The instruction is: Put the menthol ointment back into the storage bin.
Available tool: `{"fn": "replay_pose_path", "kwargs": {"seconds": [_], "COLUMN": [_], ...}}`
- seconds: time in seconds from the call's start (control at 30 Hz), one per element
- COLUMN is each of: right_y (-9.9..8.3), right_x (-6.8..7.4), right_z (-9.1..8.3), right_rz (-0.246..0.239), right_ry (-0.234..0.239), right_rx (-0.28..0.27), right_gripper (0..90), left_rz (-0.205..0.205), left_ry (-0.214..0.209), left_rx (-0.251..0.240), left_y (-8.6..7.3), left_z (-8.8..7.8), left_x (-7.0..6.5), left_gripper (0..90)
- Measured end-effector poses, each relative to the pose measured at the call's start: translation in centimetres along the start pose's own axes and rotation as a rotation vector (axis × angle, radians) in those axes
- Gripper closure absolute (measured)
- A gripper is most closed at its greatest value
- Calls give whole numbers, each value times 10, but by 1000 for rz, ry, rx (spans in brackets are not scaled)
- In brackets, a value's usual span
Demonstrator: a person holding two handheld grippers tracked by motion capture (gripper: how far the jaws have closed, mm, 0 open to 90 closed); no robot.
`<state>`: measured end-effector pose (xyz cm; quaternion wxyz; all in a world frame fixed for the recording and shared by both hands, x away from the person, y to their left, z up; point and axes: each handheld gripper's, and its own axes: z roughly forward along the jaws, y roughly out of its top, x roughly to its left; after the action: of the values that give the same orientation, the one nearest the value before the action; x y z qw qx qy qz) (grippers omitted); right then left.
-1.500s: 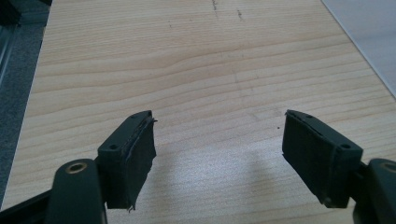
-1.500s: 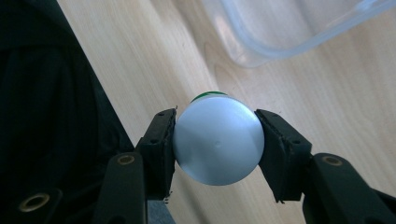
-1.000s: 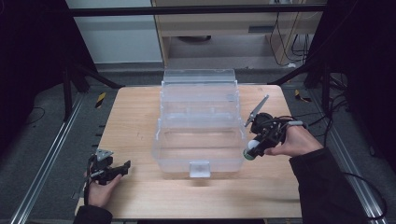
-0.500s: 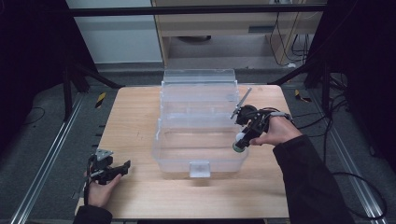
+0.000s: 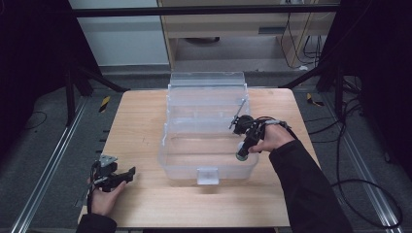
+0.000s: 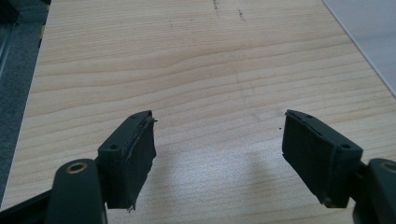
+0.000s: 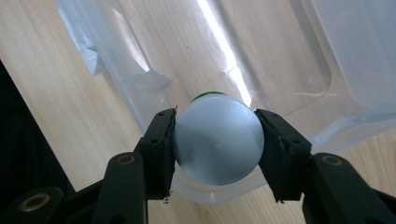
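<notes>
The right hand-held gripper (image 5: 241, 150) is now over the near right corner of the clear plastic bin (image 5: 208, 127), carried inward from the spot out past the bin's right wall where it sat a second ago. It is clenched on a small bottle (image 7: 216, 138) with a pale rounded base and a green end; in the right gripper view the two black jaws press the bottle's sides, the pale base faces the camera, and the bin's rim and transparent floor lie just beyond. From the high view the bottle hangs tilted, green end pointing down toward the near right corner of the bin, still above the floor by the look of it rather than resting on it. That inward swing reads as a drop-off in the making: my guess is the bottle is meant to go inside, and what remains is to lower it and let go. The bin's lid stands open at the far side, so nothing blocks the way. Over at the near left corner of the desk (image 5: 141, 121) the left hand-held gripper (image 5: 127, 173) has not budged in the last second; its jaws stand wide apart and released, with bare wood grain between them in the left gripper view and one edge of the bin just catching the upper right corner.
</notes>
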<state>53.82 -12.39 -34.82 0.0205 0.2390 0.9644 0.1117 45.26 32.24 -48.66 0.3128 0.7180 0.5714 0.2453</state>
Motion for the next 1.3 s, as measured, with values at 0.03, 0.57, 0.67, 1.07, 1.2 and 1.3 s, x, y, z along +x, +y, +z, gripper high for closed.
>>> {"fn": "replay_pose_path", "kwargs": {"seconds": [0.03, 0.57, 0.67, 1.07, 1.2, 1.3], "right_y": [0, -12, -14, -24, -24, -25], "right_x": [-1, -4, -5, -7, -6, -6], "right_z": [3, 37, 42, 49, 49, 49], "right_rz": [0, -18, -13, -17, -21, -27], "right_ry": [1, 14, 17, 20, 15, 12], "right_rx": [0, 35, 42, 50, 49, 42], "right_gripper": [502, 501, 500, 498, 497, 495], "left_rz": [0, -1, -1, 1, 1, 2], "left_ry": [0, 1, 2, 2, 1, 2], "left_rx": [0, 1, 1, 3, 3, 5], "left_y": [0, 0, 0, 0, 0, 0], "left_z": [0, 0, 0, 1, 1, 1], "left_x": [0, 0, 1, 1, 0, 0], "left_gripper": [251, 252, 253, 252, 252, 252]}}
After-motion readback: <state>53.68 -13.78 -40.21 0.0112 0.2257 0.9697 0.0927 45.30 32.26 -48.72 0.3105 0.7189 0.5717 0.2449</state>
